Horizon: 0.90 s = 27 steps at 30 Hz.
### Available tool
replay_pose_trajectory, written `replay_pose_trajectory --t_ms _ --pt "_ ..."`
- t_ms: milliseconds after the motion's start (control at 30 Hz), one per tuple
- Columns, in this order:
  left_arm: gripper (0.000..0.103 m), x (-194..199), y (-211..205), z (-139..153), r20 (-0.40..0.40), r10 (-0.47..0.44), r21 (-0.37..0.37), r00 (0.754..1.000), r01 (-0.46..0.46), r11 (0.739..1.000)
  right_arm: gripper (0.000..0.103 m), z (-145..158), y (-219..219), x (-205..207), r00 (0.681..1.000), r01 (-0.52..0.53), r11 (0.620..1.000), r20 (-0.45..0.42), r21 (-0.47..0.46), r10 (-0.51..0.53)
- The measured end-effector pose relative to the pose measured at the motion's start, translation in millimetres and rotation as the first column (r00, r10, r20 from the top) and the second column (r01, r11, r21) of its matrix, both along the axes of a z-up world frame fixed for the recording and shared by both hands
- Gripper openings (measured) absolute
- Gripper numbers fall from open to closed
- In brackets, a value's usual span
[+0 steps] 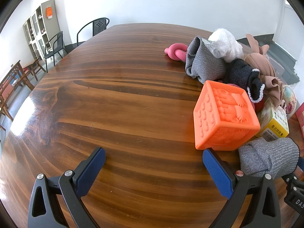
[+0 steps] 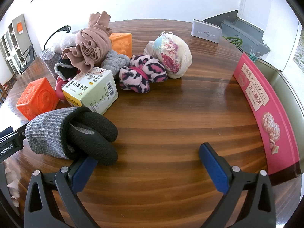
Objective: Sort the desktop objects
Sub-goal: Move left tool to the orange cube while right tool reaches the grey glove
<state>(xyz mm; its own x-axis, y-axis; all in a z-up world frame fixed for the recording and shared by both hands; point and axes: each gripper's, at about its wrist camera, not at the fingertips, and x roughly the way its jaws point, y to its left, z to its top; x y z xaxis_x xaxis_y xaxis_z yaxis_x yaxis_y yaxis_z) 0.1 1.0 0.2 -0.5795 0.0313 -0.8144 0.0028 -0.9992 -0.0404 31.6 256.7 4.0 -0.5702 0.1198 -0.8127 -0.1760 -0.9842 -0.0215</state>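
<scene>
Here, grey sock (image 2: 57, 131) lies crosswise, cuff rightward.

Ahead of the left gripper (image 1: 153, 163), whose jaws are spread wide, the wooden table (image 1: 114, 98) lies bare to its far edge. On its right an orange embossed cube (image 1: 226, 119) and a grey rolled sock (image 1: 267, 157) crowd the path. Before the right gripper (image 2: 148, 155) there is an open lane between the grey-and-black sock bundle (image 2: 76, 131) and the pink biscuit box (image 2: 266, 110).
</scene>
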Motion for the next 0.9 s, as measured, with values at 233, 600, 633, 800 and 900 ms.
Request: replay_pose_trajectory --t_ms 233,600,633,800,900 --pt "0.103 1.1 6.3 1.4 0.000 0.013 0.001 1.000 -0.013 1.000 0.103 -0.3 0.2 0.7 1.000 0.000 1.000 0.001 0.000 0.000" --pt "0.103 11.5 3.1 5.3 -0.002 -0.047 0.007 0.999 0.047 0.999 0.103 -0.6 0.4 1.0 1.000 -0.001 1.000 0.001 -0.002 0.001" --pt "0.103 12.1 3.2 5.7 -0.003 -0.053 0.010 0.999 0.053 0.999 0.103 -0.6 0.5 1.0 1.000 -0.002 1.000 0.001 -0.002 0.002" --pt "0.103 18.1 -6.6 11.2 -0.033 -0.080 0.101 0.996 0.083 0.991 0.103 0.3 3.8 -3.9 1.000 -0.030 1.000 0.001 -0.003 0.030" --pt "0.103 21.8 -16.2 15.3 -0.053 -0.077 0.158 0.996 0.085 0.984 0.103 0.6 6.3 -6.1 0.999 -0.048 0.999 0.002 0.000 0.048"
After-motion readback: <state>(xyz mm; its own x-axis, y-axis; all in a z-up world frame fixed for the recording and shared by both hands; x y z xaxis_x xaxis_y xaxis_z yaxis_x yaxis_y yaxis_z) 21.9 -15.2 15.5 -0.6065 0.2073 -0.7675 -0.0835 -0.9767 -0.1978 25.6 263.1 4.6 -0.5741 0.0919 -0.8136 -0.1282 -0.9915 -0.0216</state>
